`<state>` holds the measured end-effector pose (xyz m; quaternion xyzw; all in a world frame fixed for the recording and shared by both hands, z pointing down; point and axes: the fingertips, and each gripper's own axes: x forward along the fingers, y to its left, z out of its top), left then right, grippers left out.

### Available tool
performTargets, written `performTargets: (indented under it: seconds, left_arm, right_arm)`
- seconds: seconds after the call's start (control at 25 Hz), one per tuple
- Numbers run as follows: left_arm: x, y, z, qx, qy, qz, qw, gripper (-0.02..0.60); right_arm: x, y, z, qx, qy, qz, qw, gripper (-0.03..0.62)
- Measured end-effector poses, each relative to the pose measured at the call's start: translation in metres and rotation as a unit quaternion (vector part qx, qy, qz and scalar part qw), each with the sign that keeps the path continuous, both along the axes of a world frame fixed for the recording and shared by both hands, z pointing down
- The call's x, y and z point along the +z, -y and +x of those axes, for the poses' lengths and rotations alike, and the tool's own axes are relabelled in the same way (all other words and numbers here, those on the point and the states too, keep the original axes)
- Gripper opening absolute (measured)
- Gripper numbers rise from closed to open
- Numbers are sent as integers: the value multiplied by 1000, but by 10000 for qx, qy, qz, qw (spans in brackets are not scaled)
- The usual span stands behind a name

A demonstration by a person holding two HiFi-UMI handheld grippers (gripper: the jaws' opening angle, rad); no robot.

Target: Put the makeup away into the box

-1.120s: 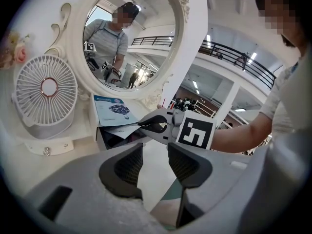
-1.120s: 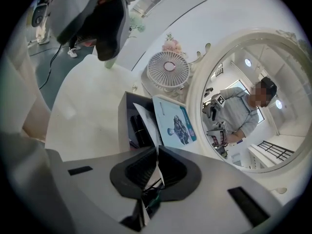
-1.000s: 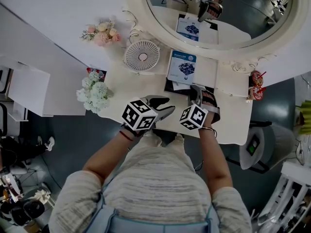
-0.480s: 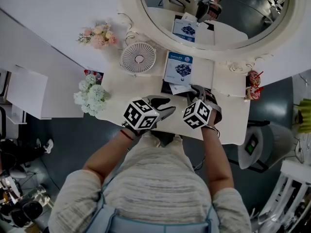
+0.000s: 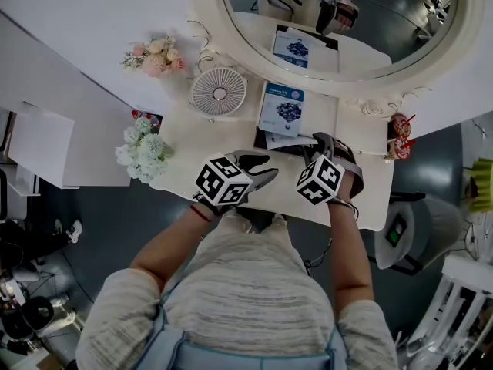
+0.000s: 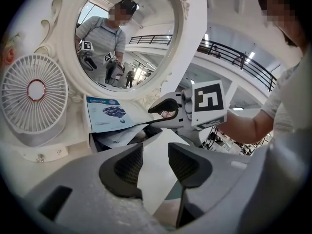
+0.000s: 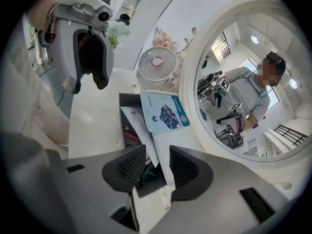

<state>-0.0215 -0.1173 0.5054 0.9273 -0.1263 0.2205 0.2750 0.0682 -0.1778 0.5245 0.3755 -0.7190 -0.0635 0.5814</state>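
The makeup box [image 5: 271, 138] stands open on the white dressing table [image 5: 362, 183], its blue-printed lid [image 5: 283, 108] raised toward the mirror. In the right gripper view the lid [image 7: 165, 112] leans back, and a green item [image 7: 146, 172] lies in the dark inside. My right gripper [image 7: 157, 162] hovers over that opening; its jaws have just been opening and hold nothing. It sits at the box's right side [image 5: 327, 143]. My left gripper [image 6: 155, 155] is open, with a white box flap [image 6: 156, 179] showing through its gap. It rests in front of the box [image 5: 268, 168].
A small round fan [image 5: 219, 91] stands left of the box, with white flowers [image 5: 142, 151] and pink flowers [image 5: 158, 56] further left. The big oval mirror [image 5: 339, 21] rises behind. A red-and-white ornament [image 5: 400, 137] sits at the table's right end.
My right gripper has drawn back to the right and risen a little from the box. The left gripper has stayed where it was.
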Motion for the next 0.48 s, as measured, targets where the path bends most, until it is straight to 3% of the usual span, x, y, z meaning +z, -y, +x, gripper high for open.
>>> performTargets:
  seconds: [0.08, 0.24, 0.48]
  left_arm:
    - [-1, 0, 1, -8, -17, 8, 10000, 166]
    - [-4, 0, 1, -24, -32, 70, 10000, 166]
    - [-7, 1, 2, -56, -30, 137, 9999, 166]
  right_arm:
    - [-11, 2, 4, 150, 217, 129, 9996, 133]
    - [-35, 1, 5, 523, 1140, 429, 9912, 133]
    - [-53, -8, 2, 1009, 2592, 674, 9582, 132]
